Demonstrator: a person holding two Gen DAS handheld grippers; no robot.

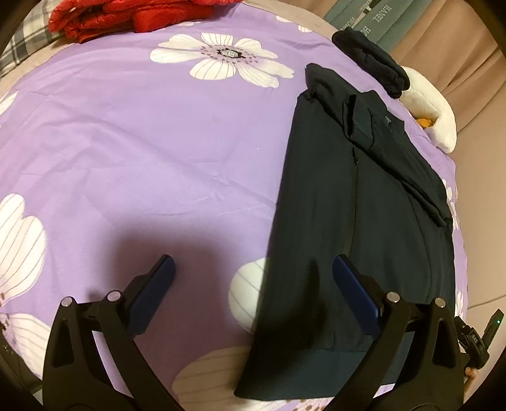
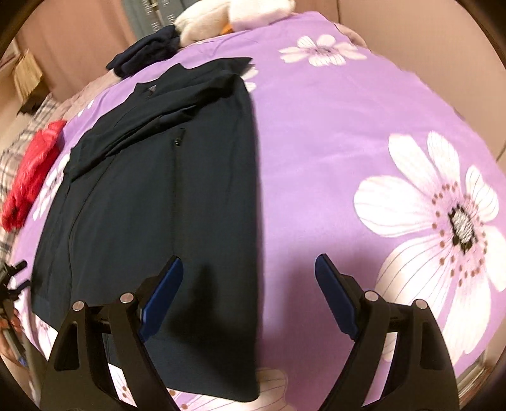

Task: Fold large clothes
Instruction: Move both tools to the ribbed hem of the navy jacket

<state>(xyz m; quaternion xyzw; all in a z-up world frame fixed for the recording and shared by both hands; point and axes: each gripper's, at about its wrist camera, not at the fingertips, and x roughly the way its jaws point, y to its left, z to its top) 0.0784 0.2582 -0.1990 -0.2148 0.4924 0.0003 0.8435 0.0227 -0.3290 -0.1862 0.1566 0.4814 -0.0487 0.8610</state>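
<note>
Bed [image 1: 142, 132] with purple sheet, big white flower print, fills both views. Pinkish-beige walls [image 2: 79, 41] behind. Teal book spines [image 1: 373, 22] at far edge. Plaid fabric [image 1: 22, 47] at bed corner. Warm indoor light, soft shadows.

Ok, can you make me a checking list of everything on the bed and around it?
Surface: purple bedsheet with big white flowers, mostly bare.
Job's things: long dark navy garment, lying flat, sides already folded inward into a strip.
Clutter: shiny red puffy jacket bunched at the far edge; small folded dark navy cloth; white plush toy.
Grippers: left gripper open, empty, above the garment's hem edge; right gripper open, empty, above the opposite edge.
Cables: nothing seen.
Surroundings: grey-green panels with lettering; beige curtain.
</note>
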